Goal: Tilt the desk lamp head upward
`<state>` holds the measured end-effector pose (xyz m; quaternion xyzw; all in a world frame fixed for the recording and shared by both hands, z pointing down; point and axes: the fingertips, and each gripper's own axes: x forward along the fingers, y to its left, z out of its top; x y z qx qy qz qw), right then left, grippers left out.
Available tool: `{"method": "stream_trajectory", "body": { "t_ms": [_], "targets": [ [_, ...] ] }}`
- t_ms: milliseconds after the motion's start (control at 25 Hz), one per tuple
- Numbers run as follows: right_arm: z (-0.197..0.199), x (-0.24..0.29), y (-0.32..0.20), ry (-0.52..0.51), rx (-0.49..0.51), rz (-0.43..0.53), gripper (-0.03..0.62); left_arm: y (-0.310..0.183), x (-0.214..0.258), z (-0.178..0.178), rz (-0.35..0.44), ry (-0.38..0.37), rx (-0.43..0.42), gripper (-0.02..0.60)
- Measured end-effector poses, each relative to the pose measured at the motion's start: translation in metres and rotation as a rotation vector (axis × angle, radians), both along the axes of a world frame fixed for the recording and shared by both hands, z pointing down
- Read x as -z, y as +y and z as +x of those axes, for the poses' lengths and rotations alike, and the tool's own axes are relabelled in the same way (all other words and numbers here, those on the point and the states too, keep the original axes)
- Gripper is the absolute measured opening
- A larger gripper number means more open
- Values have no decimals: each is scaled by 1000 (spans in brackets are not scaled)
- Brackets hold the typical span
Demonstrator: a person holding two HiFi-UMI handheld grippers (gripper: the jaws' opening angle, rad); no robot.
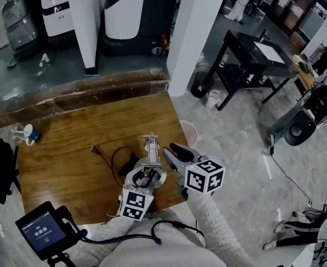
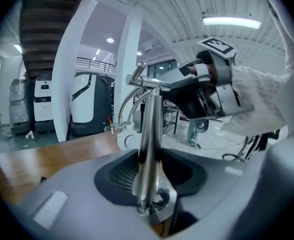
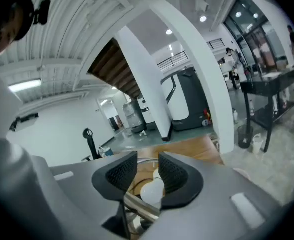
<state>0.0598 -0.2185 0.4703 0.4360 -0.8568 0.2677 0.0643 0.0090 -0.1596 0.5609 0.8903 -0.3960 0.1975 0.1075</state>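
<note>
Grey-jawed left gripper [image 2: 149,173], nearest the person, stands released. Its ribbed pads are wide apart, and the lamp's [image 1: 150,159] metal stem [image 2: 150,129] rises upright between them with a gap on either side, from a round metal foot just in front of the jaws. Right gripper [image 3: 148,170] is likewise unclenched, pads apart and pressing on nothing. Through the gap a white rounded part of the lamp shows, and a metal bar [image 3: 139,207] crosses just below the pads. In the head view the left gripper lies at the lamp's foot and the right gripper just beside the stem on its right, both marker cubes turned toward the person. A pale knitted sleeve [image 1: 219,221] runs to the right one. In the left gripper view the right gripper's jaws come up to the crossbar [image 2: 145,81] at the stem's top; whether they touch it cannot be told. The lamp stands on the near right part of the wooden table [image 1: 63,149], its dark cord [image 1: 112,159] looping off to the left. A small screen [image 1: 42,230] on a mount sits at the near left. Farther off are a pale bin [image 1: 189,131] by the table's right edge, a white pillar [image 1: 194,32] and a black table [image 1: 247,52] at far right.
</note>
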Motion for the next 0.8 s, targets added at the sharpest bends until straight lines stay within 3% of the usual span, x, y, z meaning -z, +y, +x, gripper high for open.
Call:
{"method": "stream_trajectory", "body": {
  "t_ms": [160, 320, 400, 800],
  "targets": [
    [-13, -4, -7, -235, 81, -147, 115, 3, 4, 0, -5, 17, 5, 146],
    [-23, -7, -3, -604, 176, -391, 117, 6, 5, 1, -9, 18, 9, 146],
    [-26, -14, -3, -716, 203, -496, 117, 7, 4, 1, -10, 13, 4, 146],
    [-41, -30, -9, -766, 269, -647, 130, 5, 6, 1, 19, -30, -24, 148]
  ]
}}
